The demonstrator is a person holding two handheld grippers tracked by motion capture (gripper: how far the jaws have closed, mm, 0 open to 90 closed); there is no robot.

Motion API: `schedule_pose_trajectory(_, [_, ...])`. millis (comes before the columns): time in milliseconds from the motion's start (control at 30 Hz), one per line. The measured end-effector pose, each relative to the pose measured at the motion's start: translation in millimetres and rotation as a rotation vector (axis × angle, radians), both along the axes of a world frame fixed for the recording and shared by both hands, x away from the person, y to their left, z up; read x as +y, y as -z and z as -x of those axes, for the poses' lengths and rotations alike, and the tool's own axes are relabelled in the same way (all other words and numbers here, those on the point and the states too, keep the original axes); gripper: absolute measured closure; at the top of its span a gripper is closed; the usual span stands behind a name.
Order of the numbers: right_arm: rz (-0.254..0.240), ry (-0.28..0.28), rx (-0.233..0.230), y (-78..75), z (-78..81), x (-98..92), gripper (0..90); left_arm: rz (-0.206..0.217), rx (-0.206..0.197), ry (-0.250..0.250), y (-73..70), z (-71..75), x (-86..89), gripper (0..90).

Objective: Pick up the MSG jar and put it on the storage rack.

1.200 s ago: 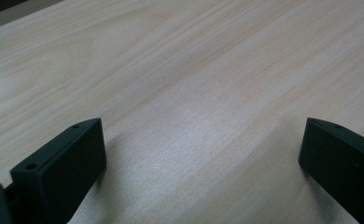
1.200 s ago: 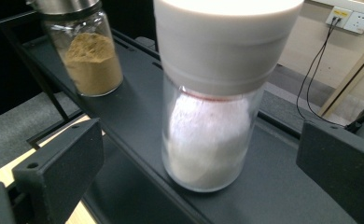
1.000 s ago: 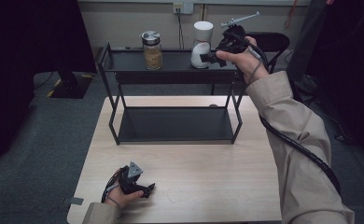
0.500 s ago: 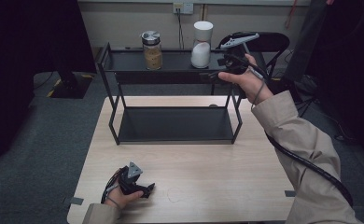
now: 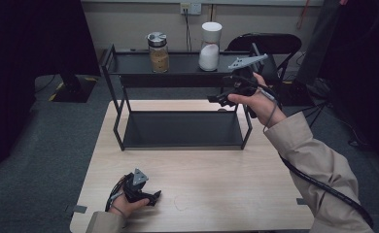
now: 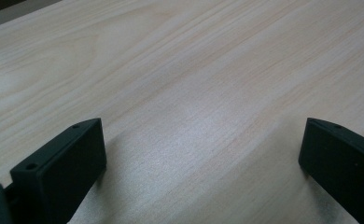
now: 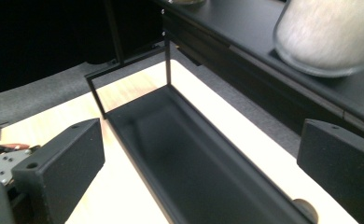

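Right tool (image 5: pixel 219 98) is right of centre in the high view, held in the air off the front right of the black shelf rack (image 5: pixel 178 77), jaws spread wide with nothing between them. White jar (image 5: pixel 210 46) sits upper centre on the rack's top shelf, just behind the tool and not touching it; amber jar (image 5: pixel 158 52) is to its left. Left tool (image 5: pixel 153 196) rests lower left on the wooden surface (image 5: pixel 236 194), jaws apart and empty.
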State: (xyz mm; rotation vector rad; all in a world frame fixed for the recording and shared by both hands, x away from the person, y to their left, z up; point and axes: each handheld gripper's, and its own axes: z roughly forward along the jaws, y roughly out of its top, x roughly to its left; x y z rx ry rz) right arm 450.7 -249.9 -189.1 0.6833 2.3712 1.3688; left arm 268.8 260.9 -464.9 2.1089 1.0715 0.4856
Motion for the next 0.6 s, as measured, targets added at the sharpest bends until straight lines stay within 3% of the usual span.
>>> schedule_pose_trajectory(233, [0.017,-0.027,0.02,14.8,8.6,-8.6,0.0,0.005,0.0,-0.005,0.5,-0.9,-0.8,0.0])
schedule_pose_trajectory(600, [0.034,-0.111,0.054,51.4,23.2,-25.4,0.0,0.006,0.0,-0.006,0.5,-1.0,-1.0,0.0])
